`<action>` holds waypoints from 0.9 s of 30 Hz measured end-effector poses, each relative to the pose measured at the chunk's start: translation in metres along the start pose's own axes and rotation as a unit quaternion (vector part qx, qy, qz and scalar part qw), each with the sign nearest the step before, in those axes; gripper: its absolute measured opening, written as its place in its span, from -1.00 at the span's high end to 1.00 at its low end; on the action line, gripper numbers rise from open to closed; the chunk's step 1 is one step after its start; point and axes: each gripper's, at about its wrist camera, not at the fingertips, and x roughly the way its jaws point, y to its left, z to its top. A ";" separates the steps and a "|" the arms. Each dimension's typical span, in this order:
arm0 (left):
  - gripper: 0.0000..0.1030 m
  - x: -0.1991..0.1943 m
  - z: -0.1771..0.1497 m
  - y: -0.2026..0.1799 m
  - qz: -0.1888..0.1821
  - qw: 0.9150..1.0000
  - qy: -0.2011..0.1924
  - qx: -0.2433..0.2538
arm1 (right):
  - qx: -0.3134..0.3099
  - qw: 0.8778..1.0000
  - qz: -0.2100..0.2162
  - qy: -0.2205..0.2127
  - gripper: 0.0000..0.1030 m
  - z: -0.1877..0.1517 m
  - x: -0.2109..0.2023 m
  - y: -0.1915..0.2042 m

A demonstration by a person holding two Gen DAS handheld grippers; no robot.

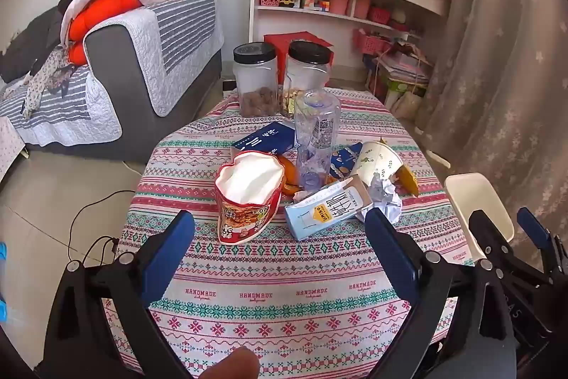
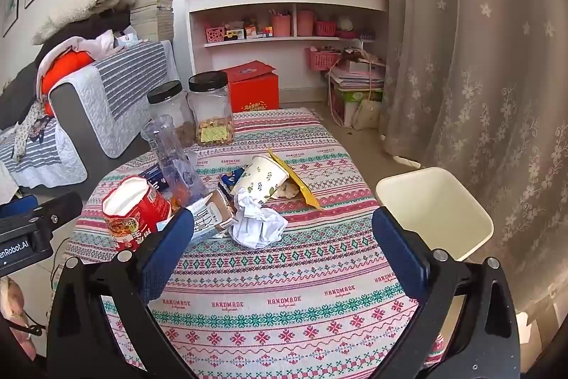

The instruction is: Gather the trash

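Both grippers hung above the near edge of the table (image 1: 284, 301), tilted down at it, nothing taken yet. Left gripper (image 1: 280, 226): fingers spread wide, released, nothing between them. Right gripper (image 2: 282, 226): same, wide and empty.

Landmark: the milk carton (image 1: 328, 208), lying flat near the table's middle. All the trash sat around it. The red snack bag (image 1: 248, 194) stood just left of the carton, mouth up. The crumpled paper (image 2: 257, 224) touched the carton's right end. The paper cup (image 2: 262, 178) lay tipped just behind the paper, with a yellow wrapper (image 2: 301, 187) under it. A clear bottle (image 1: 316, 137) stood behind the carton. Two jars (image 1: 255, 80) stood further back; I judged them not trash.

The carton's long axis ran crosswise to my left fingers, slightly slanted. It lay straight ahead of the left gripper; the paper lay straight ahead of the right. I judged right nearer the paper, left nearer the carton and bag.

The bin (image 2: 436, 212) stood off the table's right edge, well right of the carton. The right view showed its open mouth fully; the left view caught only part. The left view alone showed the orange peel (image 1: 289, 176) behind the carton.
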 end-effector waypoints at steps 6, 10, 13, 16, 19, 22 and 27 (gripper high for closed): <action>-0.82 0.000 0.000 -0.001 -0.002 1.000 0.001 0.001 | 0.001 1.000 0.001 0.004 -0.87 0.000 0.001 0.001; -0.82 0.000 -0.001 -0.002 -0.003 1.000 0.001 0.001 | 0.001 1.000 0.000 0.005 -0.87 0.001 0.002 0.001; -0.82 0.000 0.000 0.000 -0.001 1.000 0.001 0.000 | 0.001 1.000 0.000 0.005 -0.87 0.001 0.002 0.001; -0.82 0.000 0.000 -0.001 -0.001 1.000 0.001 0.000 | 0.001 1.000 0.000 0.005 -0.87 0.001 0.002 0.001; -0.82 0.000 0.000 0.000 -0.002 1.000 0.002 -0.001 | 0.000 1.000 -0.001 0.004 -0.87 0.001 0.002 0.001; -0.82 0.000 0.000 0.000 -0.002 1.000 0.002 -0.001 | 0.000 1.000 -0.002 0.003 -0.87 0.002 0.000 0.002; -0.82 0.007 -0.006 0.011 -0.002 1.000 0.003 -0.001 | 0.000 1.000 -0.004 0.001 -0.87 0.000 -0.004 0.008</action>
